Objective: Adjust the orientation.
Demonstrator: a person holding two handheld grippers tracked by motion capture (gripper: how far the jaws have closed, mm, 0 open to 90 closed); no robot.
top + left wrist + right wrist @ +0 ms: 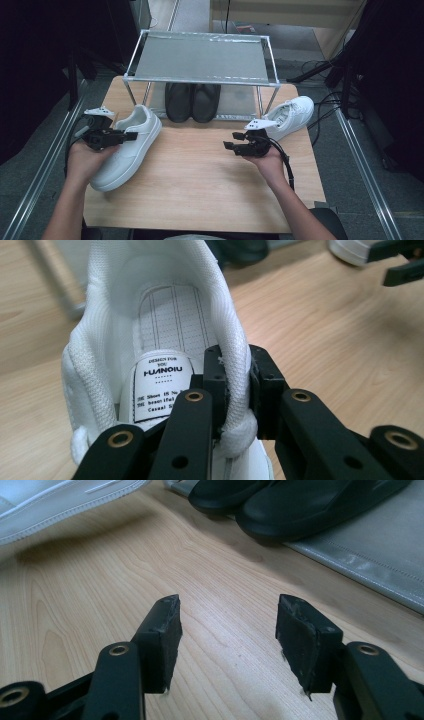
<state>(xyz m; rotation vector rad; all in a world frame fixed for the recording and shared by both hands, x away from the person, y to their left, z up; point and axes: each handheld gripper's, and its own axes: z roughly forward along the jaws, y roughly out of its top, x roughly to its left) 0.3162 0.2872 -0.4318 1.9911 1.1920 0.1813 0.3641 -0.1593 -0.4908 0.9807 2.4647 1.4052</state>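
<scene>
A white sneaker [128,148] lies at the left of the wooden table, its toe toward the table's front edge. My left gripper [131,135] is shut on the padded side wall of the sneaker's collar [235,367], one jaw inside the shoe and one outside. The insole label [161,385] shows beside the inner jaw. My right gripper [229,146] hovers open over the bare table at centre right, nothing between its fingertips [162,630]. A second white sneaker [292,115] lies behind the right hand, at the table's right edge.
A metal shoe rack [200,57] with a grey top shelf stands at the back of the table [200,185]. A pair of black shoes [192,101] sits on its lower shelf [370,560]. Cables trail on the floor at the right.
</scene>
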